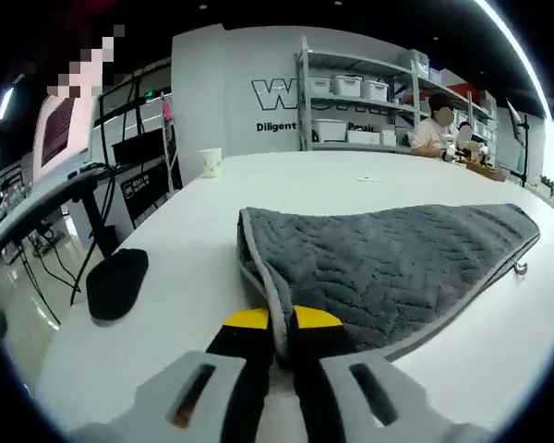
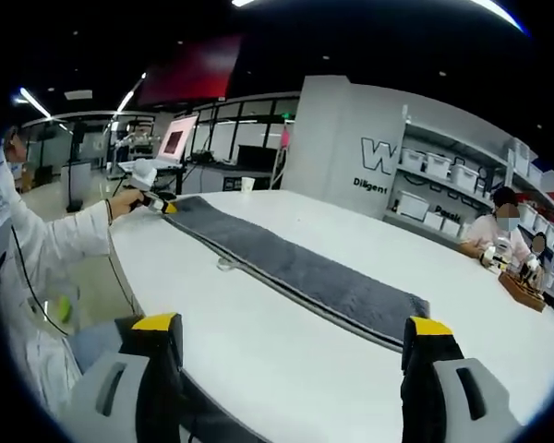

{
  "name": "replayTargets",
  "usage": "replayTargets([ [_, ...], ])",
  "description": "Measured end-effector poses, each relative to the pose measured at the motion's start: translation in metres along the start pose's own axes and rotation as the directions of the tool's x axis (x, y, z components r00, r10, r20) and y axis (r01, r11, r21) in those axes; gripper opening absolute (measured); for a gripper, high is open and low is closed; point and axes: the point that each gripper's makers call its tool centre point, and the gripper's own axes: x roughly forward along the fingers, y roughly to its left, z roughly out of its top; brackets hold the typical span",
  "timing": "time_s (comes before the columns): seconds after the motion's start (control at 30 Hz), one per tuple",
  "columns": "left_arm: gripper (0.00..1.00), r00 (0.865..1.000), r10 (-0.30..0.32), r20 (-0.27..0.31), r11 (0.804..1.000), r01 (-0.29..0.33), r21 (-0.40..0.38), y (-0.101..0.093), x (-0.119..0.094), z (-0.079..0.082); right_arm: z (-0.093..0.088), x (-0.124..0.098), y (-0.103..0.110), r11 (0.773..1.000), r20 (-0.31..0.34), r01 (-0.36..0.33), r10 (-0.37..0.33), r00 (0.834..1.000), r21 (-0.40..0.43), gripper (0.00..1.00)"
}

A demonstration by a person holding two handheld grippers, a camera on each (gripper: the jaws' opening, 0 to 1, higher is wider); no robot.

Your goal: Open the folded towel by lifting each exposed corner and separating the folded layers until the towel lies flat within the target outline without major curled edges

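A grey quilted towel [image 1: 397, 263] lies folded on the white table [image 1: 194, 249], its pale-bound edge running down to my left gripper [image 1: 282, 334]. The yellow-tipped jaws are shut on that edge near a corner. In the right gripper view the towel [image 2: 305, 272] stretches as a long narrow strip across the table [image 2: 286, 360]. At its far left end a person's hand holds the left gripper [image 2: 157, 204] on it. My right gripper [image 2: 293, 325] stands wide open above bare table, well short of the towel. A small loop [image 2: 224, 265] sticks out from the towel's near edge.
A black pouch-like object [image 1: 117, 281] lies near the table's left edge, and a paper cup [image 1: 210, 161] stands at the far side. A seated person [image 2: 497, 242] works at the far right end. Shelves with white bins [image 1: 351, 101] line the back wall.
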Motion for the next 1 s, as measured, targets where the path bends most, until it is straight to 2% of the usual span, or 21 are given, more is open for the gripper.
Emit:
replayTargets([
  [0.17,0.05,1.000,0.001,-0.001,1.000,-0.001,-0.006,0.001,0.000,-0.001,-0.005,0.003,-0.008,1.000,-0.009,0.008,-0.008,1.000,0.000,0.99],
  [0.37,0.06,1.000,-0.008,-0.004,1.000,0.008,-0.018,0.001,0.000,-0.001,-0.009,0.017,-0.032,0.999,-0.010,0.037,-0.038,0.999,-0.039,0.93],
  [0.47,0.09,1.000,-0.012,-0.009,1.000,0.012,-0.029,0.001,-0.002,-0.003,-0.017,0.026,-0.045,0.999,-0.041,0.031,-0.033,0.999,-0.037,0.90],
  [0.5,0.13,1.000,-0.009,-0.011,0.999,0.009,-0.039,0.002,-0.003,-0.003,-0.019,0.027,-0.047,0.999,-0.046,0.032,-0.034,0.998,-0.033,0.89],
  [0.6,0.33,1.000,-0.026,-0.009,0.998,0.025,-0.058,0.000,-0.009,-0.003,-0.024,0.032,-0.057,0.999,-0.058,0.037,-0.039,0.998,-0.020,0.88],
  [0.67,0.47,0.998,-0.061,-0.001,0.995,0.061,-0.072,-0.007,-0.014,-0.004,-0.026,0.035,-0.062,0.999,-0.062,0.041,-0.041,0.997,-0.008,0.88],
  [0.8,0.66,0.990,-0.142,-0.011,0.985,0.140,-0.105,-0.022,-0.024,-0.012,-0.027,0.041,-0.074,0.998,-0.068,0.057,-0.058,0.996,-0.019,0.85],
  [0.87,0.66,0.983,-0.182,0.011,0.975,0.182,-0.127,-0.029,-0.027,-0.011,-0.030,0.045,-0.080,0.997,-0.083,0.062,-0.066,0.994,-0.046,0.81],
  [0.93,0.60,0.981,-0.193,0.028,0.972,0.195,-0.132,-0.030,-0.029,-0.008,-0.033,0.052,-0.087,0.993,-0.109,0.050,-0.062,0.992,-0.104,0.74],
  [1.0,0.56,0.980,-0.197,0.039,0.971,0.201,-0.133,-0.031,-0.030,-0.005,-0.037,0.061,-0.089,0.993,-0.126,0.029,-0.043,0.991,-0.116,0.68],
])
